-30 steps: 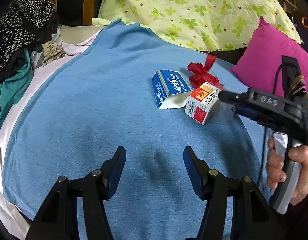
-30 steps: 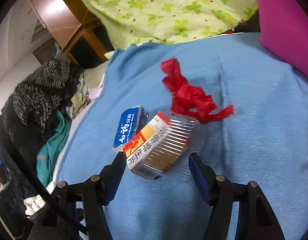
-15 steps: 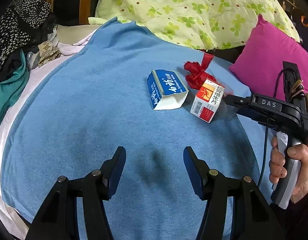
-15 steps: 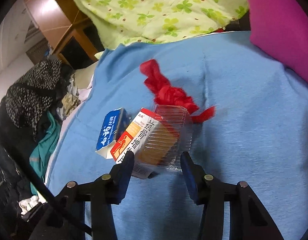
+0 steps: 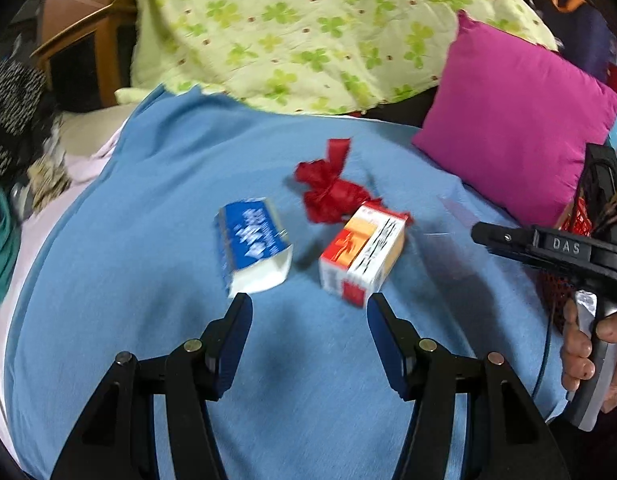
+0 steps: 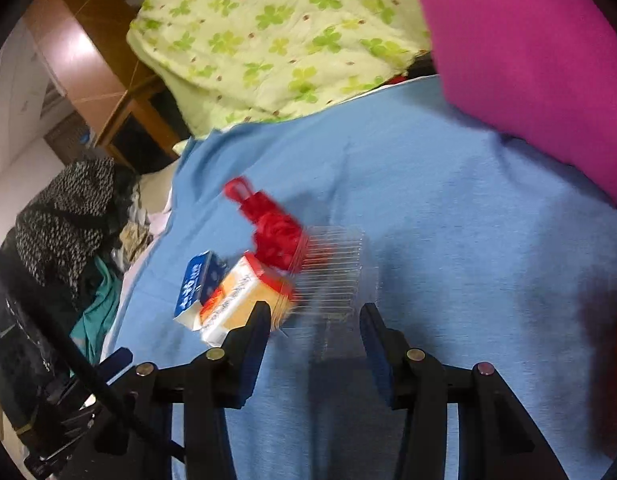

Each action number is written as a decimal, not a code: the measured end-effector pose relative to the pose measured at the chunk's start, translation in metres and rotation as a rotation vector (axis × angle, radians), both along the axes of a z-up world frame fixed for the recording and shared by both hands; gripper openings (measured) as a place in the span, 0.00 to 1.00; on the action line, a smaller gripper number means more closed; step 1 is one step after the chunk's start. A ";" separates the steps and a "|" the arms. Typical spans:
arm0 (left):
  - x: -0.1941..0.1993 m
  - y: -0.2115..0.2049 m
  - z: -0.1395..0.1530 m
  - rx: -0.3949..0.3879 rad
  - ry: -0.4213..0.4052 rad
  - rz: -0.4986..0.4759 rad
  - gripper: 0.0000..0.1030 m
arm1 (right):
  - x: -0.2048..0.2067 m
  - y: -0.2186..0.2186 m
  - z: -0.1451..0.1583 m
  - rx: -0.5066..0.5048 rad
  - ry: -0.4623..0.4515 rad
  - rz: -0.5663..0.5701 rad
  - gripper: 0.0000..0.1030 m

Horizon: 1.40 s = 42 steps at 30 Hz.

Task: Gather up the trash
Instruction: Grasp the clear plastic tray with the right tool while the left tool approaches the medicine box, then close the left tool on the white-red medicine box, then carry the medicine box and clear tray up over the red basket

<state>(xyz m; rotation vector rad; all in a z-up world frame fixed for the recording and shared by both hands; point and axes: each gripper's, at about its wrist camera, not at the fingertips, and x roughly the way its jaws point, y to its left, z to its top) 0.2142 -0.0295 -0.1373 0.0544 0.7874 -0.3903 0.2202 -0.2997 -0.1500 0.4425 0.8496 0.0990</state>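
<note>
Covering the bed, a soft blue blanket [image 5: 148, 200] carries the left gripper [image 5: 308, 308], jaws apart and empty, just short of a blue carton [image 5: 252, 248] and a red-and-orange box [image 5: 364, 256]. The right gripper [image 6: 314, 316], having just narrowed, pinches a ribbed clear plastic tray [image 6: 332, 272] beside crumpled red wrapping [image 6: 276, 236]. Beyond lie a magenta pillow [image 5: 516, 120] and a clover-print quilt [image 5: 308, 32].

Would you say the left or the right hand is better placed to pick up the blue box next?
Left, probably. The left tongs stand open just short of the blue box, while the right tongs are already closed on the clear plastic tray.
</note>
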 end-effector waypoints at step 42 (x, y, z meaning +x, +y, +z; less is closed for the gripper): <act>-0.046 -0.042 0.007 -0.021 0.001 -0.056 0.53 | -0.036 -0.013 0.026 -0.094 -0.088 -0.032 0.47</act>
